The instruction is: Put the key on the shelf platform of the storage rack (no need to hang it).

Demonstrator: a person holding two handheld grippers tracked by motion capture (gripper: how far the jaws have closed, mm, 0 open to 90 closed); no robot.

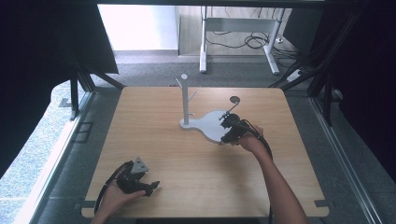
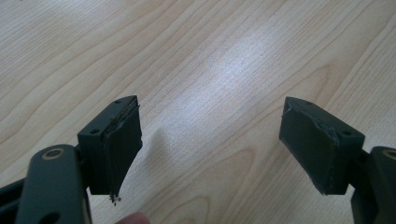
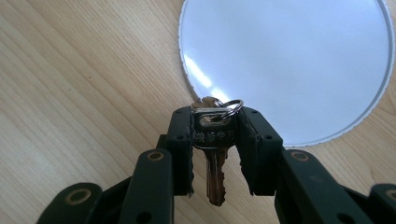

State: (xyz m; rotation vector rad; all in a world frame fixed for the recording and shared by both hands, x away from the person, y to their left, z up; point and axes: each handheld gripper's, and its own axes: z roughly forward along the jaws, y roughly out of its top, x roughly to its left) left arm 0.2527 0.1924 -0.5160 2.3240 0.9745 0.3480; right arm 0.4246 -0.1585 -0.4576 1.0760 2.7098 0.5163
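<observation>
My right gripper [image 3: 215, 126] is shut on a bunch of keys [image 3: 215, 140] with a metal ring [image 3: 223, 106]. The key blades hang down between the jaws. It hovers over the near edge of a white base plate [image 3: 285, 60]. In the high view that gripper [image 1: 229, 127] is at the right end of the white stand base [image 1: 210, 127], from which a thin white post with short pegs [image 1: 185, 100] rises. My left gripper [image 2: 210, 140] is open above bare wood, with nothing between its pads [image 2: 122, 140]. It rests near the table's front left [image 1: 140, 181].
The wooden table [image 1: 154, 135] has a small round dark hole [image 1: 234, 99] behind the stand. Table legs and cables [image 1: 252, 39] lie on the floor beyond the far edge. Dark curtains hang at both sides.
</observation>
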